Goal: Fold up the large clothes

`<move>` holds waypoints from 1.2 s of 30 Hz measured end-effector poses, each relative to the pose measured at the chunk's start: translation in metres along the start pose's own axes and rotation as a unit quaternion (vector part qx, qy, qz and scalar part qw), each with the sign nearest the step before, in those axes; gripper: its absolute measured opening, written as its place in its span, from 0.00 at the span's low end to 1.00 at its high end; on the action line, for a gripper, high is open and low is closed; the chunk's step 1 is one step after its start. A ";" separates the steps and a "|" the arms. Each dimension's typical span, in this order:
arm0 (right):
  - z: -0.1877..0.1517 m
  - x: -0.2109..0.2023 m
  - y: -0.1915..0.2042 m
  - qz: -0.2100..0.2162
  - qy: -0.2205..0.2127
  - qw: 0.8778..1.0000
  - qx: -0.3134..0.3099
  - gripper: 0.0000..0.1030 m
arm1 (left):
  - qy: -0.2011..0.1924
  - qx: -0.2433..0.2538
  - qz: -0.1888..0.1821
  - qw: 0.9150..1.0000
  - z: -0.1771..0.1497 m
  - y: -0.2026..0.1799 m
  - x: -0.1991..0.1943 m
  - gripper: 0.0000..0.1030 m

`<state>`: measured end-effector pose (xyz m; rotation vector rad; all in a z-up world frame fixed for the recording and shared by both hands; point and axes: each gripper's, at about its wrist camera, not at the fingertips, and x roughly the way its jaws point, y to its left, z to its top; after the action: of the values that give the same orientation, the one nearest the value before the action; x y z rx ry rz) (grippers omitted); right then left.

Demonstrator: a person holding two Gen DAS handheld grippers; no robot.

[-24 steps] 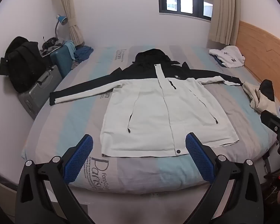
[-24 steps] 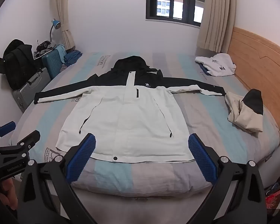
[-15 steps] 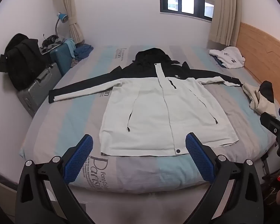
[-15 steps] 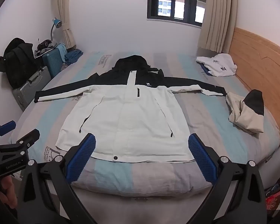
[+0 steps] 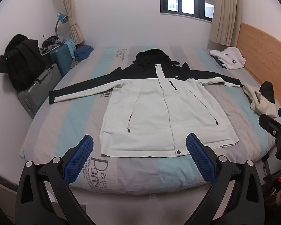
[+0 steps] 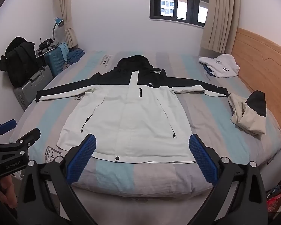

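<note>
So the jacket [image 6: 129,116] lay flat, unfolded; both grippers [image 5: 139,152] [image 6: 142,151] hung open near its hem, needing a sleeve first.

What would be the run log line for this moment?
jacket: flat on bed, unfolded | left hand-held gripper: open, empty | right hand-held gripper: open, empty
</note>
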<state>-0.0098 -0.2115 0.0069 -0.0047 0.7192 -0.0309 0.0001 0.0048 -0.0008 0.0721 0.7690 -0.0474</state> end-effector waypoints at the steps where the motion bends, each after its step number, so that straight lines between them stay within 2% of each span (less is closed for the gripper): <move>1: 0.000 0.000 0.000 0.001 0.000 1.000 0.000 0.93 | 0.000 -0.001 0.000 1.000 0.001 0.001 -0.001 0.94; 36: 0.012 -0.008 -0.004 -0.003 -0.011 1.000 0.001 0.93 | 0.003 0.001 -0.016 1.000 0.008 -0.004 -0.003 0.94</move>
<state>-0.0074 -0.2157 0.0214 -0.0051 0.6981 -0.0374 0.0031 0.0005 0.0074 0.0611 0.7754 -0.0777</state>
